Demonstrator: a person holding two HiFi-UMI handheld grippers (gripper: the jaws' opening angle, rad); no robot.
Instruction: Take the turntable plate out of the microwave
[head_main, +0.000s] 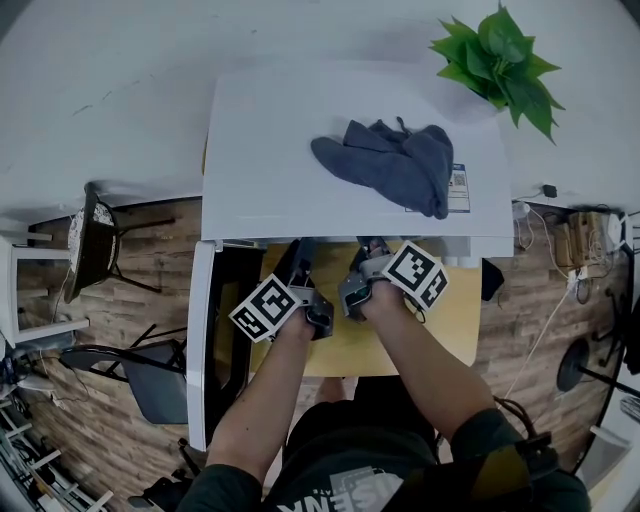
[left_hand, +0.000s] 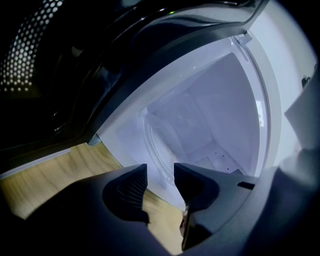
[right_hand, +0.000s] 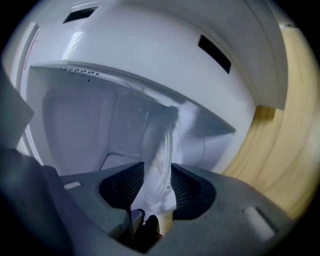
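Head view is showing the microwave (head_main: 270, 150) standing open, its turntable plate (right_hand: 159, 150) lying inside, the right gripper (right_hand: 157, 169) seemingly clamping the plate's near rim and the left gripper (left_hand: 160, 172) hovering beside it, jaws apart and empty, which is putting the task at the grasp, calling next for a level pull nearward.

The floor (head_main: 130, 300) was of dark brown wooden planks, and the wall (head_main: 120, 90) behind was plain white, evenly lit. A light wooden table (head_main: 440, 330) stood in the middle. At the left stood a black chair (head_main: 92, 245) near the wall and a grey chair (head_main: 150, 385) further from it. A green plant (head_main: 500, 62) was at the top right, and below it, on the floor, lay cables (head_main: 545, 320).
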